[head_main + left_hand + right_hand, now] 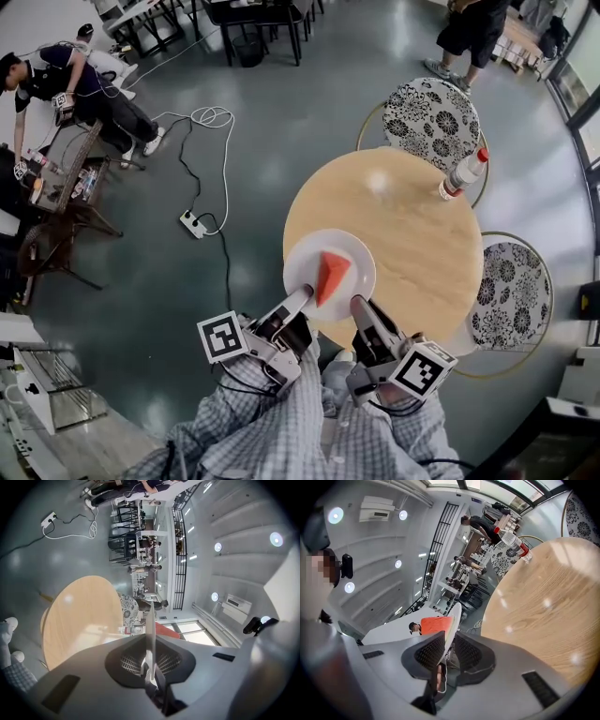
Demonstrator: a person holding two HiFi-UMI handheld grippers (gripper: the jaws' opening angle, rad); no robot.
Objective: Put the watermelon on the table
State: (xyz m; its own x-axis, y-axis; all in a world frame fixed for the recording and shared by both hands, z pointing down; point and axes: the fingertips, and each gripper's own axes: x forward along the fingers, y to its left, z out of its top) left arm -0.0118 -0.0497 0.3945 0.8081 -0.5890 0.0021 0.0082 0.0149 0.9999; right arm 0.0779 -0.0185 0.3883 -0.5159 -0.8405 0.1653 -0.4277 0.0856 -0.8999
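Two grips shown: we see left gripper point(302, 298) and right gripper point(358, 305) each closed on white plate point(302, 265) rim; watermelon slice point(330, 276) lies on plate, overlapping counter point(412, 253) near edge.

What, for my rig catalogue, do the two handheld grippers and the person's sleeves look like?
The left gripper and right gripper are grey and black, with dark meshed pads inside tapering jaws. Each carries a white cube with black square markers. Thin black cables trail from them. The sleeves are a blue-and-white check.
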